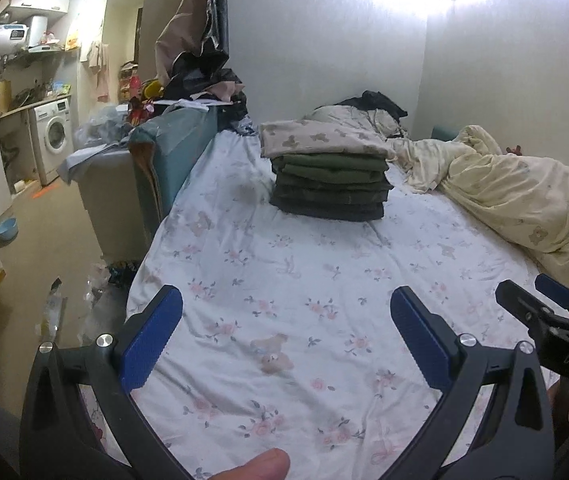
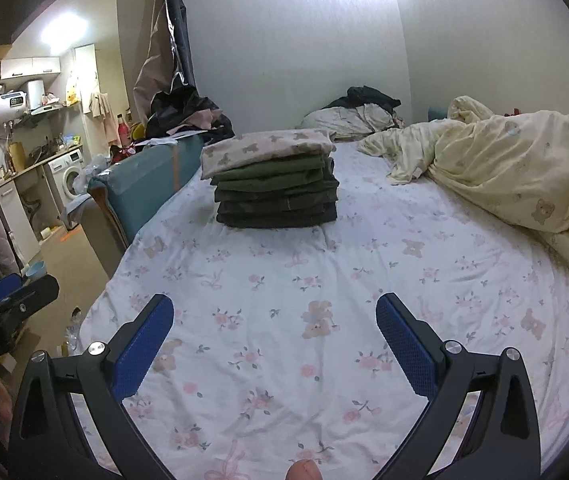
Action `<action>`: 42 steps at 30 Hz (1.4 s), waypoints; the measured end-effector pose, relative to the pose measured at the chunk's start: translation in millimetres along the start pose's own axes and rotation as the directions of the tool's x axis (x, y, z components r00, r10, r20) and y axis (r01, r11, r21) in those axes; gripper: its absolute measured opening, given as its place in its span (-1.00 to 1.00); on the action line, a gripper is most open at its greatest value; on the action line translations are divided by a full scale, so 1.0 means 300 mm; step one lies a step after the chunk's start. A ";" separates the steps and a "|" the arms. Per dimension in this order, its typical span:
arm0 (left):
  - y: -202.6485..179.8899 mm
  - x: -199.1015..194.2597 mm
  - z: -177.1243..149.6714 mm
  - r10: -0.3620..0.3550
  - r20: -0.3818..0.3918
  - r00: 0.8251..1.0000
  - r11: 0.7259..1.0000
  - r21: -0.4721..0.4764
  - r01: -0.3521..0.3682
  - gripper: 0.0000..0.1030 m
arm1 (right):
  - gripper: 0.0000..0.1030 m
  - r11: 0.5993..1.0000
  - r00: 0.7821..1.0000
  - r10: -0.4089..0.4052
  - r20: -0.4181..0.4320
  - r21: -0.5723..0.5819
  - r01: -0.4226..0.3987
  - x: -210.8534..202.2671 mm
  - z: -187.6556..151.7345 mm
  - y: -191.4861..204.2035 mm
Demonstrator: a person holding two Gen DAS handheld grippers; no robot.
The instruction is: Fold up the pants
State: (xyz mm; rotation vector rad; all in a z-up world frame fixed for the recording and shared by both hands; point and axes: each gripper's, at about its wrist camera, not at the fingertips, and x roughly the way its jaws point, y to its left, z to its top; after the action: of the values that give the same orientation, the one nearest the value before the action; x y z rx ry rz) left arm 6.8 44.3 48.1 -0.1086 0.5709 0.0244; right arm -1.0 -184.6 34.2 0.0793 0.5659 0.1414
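Note:
A neat stack of folded pants (image 1: 330, 186) in dark green and grey, topped by a folded cream bear-print piece (image 1: 320, 138), sits on the bed at the far middle. It also shows in the right wrist view (image 2: 276, 196). My left gripper (image 1: 286, 300) is open and empty, held above the floral bedsheet (image 1: 284, 264) near the front edge. My right gripper (image 2: 274, 308) is open and empty over the sheet (image 2: 324, 260), beside the left one. The right gripper's tip shows at the left view's right edge (image 1: 540, 300).
A crumpled cream duvet (image 1: 516, 188) lies along the bed's right side. A pile of pillows and dark clothes (image 1: 364, 114) is at the headboard end. A teal sofa (image 1: 172, 152) with clutter stands left of the bed; beyond it, a washing machine (image 1: 54, 136).

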 end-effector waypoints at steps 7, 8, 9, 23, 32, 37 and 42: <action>0.011 0.008 -0.008 0.022 -0.011 1.000 1.000 0.002 -0.022 0.99 | 1.00 1.000 1.000 0.011 -0.024 -0.001 -0.011 0.021 0.010 0.017; 0.014 0.005 -0.008 0.024 -0.007 1.000 1.000 0.000 -0.024 0.99 | 1.00 1.000 1.000 0.011 -0.023 -0.003 -0.011 0.018 0.009 0.022; 0.015 0.004 -0.009 0.027 -0.005 1.000 1.000 -0.003 -0.027 0.99 | 1.00 1.000 1.000 0.011 -0.022 -0.006 -0.011 0.018 0.009 0.024; 0.019 -0.002 -0.006 0.031 0.006 1.000 0.999 0.008 -0.031 0.99 | 1.00 1.000 1.000 -0.002 -0.031 0.000 0.002 0.024 0.002 0.027; 0.021 -0.007 -0.004 0.031 0.007 0.999 0.999 0.009 -0.031 0.99 | 1.00 1.000 0.999 -0.007 -0.035 0.000 0.007 0.026 -0.005 0.028; 0.020 -0.007 -0.005 0.033 0.006 0.999 0.999 0.009 -0.033 0.99 | 1.00 1.000 0.999 -0.006 -0.036 0.000 0.006 0.029 -0.005 0.029; 0.020 -0.007 -0.005 0.035 0.005 0.999 0.999 0.008 -0.035 0.99 | 1.00 1.000 0.999 -0.005 -0.036 0.001 0.005 0.028 -0.007 0.032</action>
State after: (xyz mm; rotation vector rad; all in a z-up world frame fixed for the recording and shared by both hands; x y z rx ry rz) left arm 3.9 50.1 47.6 -0.0906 0.5676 0.0561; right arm 3.8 -173.7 29.2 0.0761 0.6023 0.1378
